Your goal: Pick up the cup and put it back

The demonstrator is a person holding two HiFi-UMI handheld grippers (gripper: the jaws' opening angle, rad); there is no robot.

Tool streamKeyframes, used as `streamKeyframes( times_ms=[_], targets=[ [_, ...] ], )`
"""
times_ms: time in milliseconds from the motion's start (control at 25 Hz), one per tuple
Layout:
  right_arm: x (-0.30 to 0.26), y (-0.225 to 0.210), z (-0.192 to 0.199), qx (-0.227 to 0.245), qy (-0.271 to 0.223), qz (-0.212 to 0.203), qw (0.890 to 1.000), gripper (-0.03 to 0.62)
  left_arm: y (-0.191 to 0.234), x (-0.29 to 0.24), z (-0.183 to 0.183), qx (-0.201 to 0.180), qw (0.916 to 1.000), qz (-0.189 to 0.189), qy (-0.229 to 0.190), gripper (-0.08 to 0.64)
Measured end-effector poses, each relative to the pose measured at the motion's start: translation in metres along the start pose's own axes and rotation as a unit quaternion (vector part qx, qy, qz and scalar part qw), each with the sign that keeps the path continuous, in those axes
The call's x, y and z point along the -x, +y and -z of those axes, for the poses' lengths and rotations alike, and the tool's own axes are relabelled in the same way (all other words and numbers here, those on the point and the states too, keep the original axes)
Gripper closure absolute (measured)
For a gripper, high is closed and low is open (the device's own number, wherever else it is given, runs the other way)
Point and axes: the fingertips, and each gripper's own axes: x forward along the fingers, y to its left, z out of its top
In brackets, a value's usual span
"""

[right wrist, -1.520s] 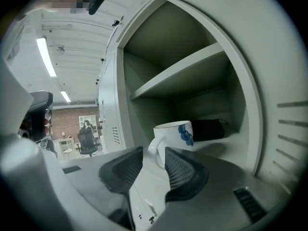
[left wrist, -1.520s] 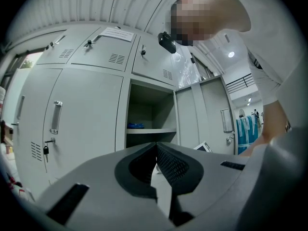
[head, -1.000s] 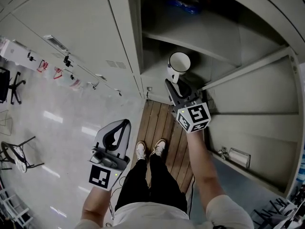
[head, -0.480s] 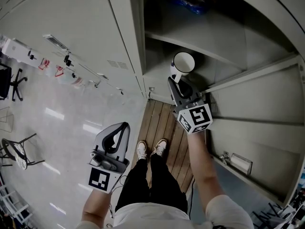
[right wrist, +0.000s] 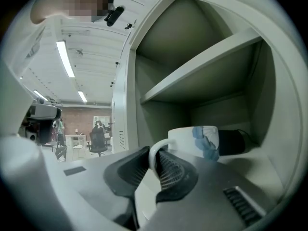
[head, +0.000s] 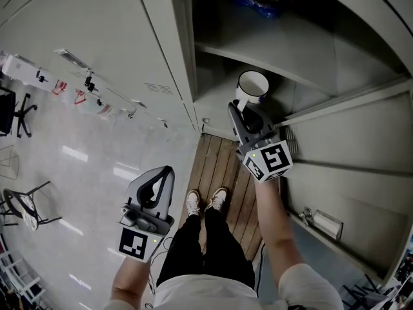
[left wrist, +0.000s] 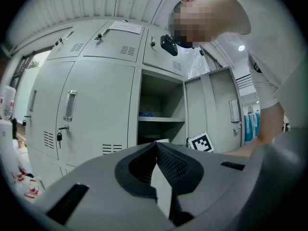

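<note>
Step in hand: the pick-up is judged to be at the grasp; the cup (head: pixel 252 86) is being taken by its handle (right wrist: pixel 155 150) and does not appear to have been lifted yet.

Cup: it is seen upright on the lower shelf (right wrist: pixel 274 170) of the open locker, near the shelf's front edge, with its handle turned outward. A dark object (right wrist: pixel 232 142) lies on the same shelf, behind the cup and just beside it.

Right gripper: the right gripper (right wrist: pixel 153 154) is held at the shelf's front edge and points in over it. Its jaws are closing to a narrow gap, with the cup's handle between them; both ribbed pads (right wrist: pixel 169 170) appear to be touching the handle.

Cup and gripper: only the handle loop is taken. The cup's body lies deeper on the shelf, beyond the fingertips, and is not enclosed.

Left gripper: the left gripper (head: pixel 164 172) is held well below the shelf and out from it, before the closed locker door. Its jaws are brought together and nothing is held.

Next move: a firm hold on the handle is called for before any lift. The cup should then be raised straight off the shelf, kept level, and kept clear of the shelf above.

Risk: with a grip on the handle alone, the cup may swing or tilt once its weight is taken.
</note>
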Motion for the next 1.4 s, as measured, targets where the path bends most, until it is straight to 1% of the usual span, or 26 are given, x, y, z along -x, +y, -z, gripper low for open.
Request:
streamKeyframes(
  times_ms=[240,520,760,1040,1240,1400],
  targets=[
    [0.005,0.003,-0.011,-0.001,-0.013,-0.012,1.0,0.546,0.001,-0.001,0.0,0.001,1.0,0.003,-0.002,0.538],
    [0.026,0.033,-0.046,0.005,-0.034,-0.04,0.999,0.546,0.003,-0.003,-0.01,-0.004,0.9999,0.007,-0.015,0.538],
    [0.05,0.062,-0.088,0.018,-0.04,-0.062,0.997,0.545,0.005,0.005,-0.033,-0.01,0.9994,0.007,-0.032,0.538],
    [0.074,0.086,-0.134,0.034,-0.048,-0.066,0.996,0.545,0.005,0.022,-0.06,-0.011,0.9985,0.008,-0.053,0.538],
    [0.098,0.107,-0.165,0.037,-0.056,-0.065,0.996,0.545,0.007,0.036,-0.083,-0.019,0.9973,0.01,-0.07,0.538],
    [0.123,0.128,-0.186,0.042,-0.059,-0.07,0.995,0.545,0.011,0.051,-0.097,-0.023,0.9966,0.002,-0.079,0.538]
  ],
)
